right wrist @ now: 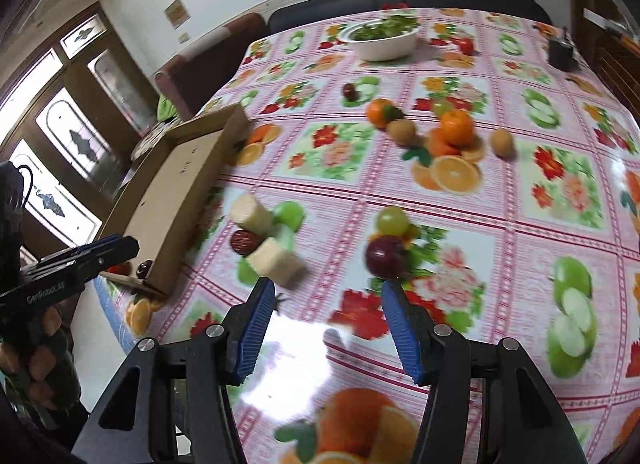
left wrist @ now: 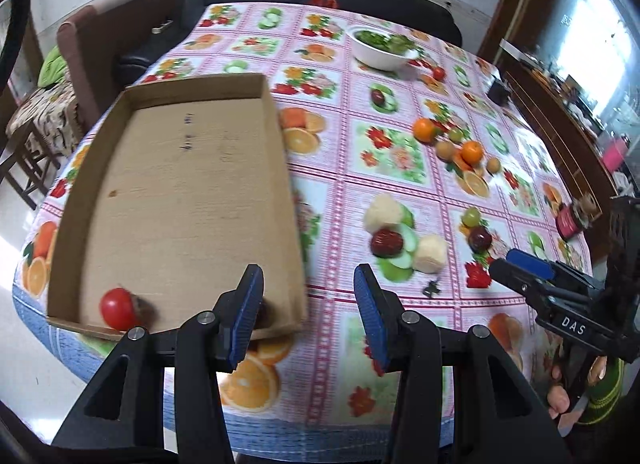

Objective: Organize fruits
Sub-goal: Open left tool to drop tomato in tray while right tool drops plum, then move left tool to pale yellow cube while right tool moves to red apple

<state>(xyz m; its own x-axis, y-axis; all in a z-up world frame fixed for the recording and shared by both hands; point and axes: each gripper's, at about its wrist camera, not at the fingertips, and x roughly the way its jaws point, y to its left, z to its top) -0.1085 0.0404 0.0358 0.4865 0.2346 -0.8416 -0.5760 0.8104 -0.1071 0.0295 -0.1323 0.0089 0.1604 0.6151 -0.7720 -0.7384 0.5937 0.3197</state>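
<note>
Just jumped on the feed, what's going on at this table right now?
A person is sorting fruit into a shallow cardboard tray. A red tomato and a dark fruit already lie at its near end. Both the left gripper and right gripper are open and empty. Two oranges, brown kiwis, a green grape, a dark red apple and pale cut chunks remain on the floral tablecloth.

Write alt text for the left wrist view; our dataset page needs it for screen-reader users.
The open left gripper hovers over a fruit-print tablecloth beside a shallow cardboard tray holding a red tomato. Loose oranges, a green grape and a dark red fruit lie to its right, near the right gripper.
</note>
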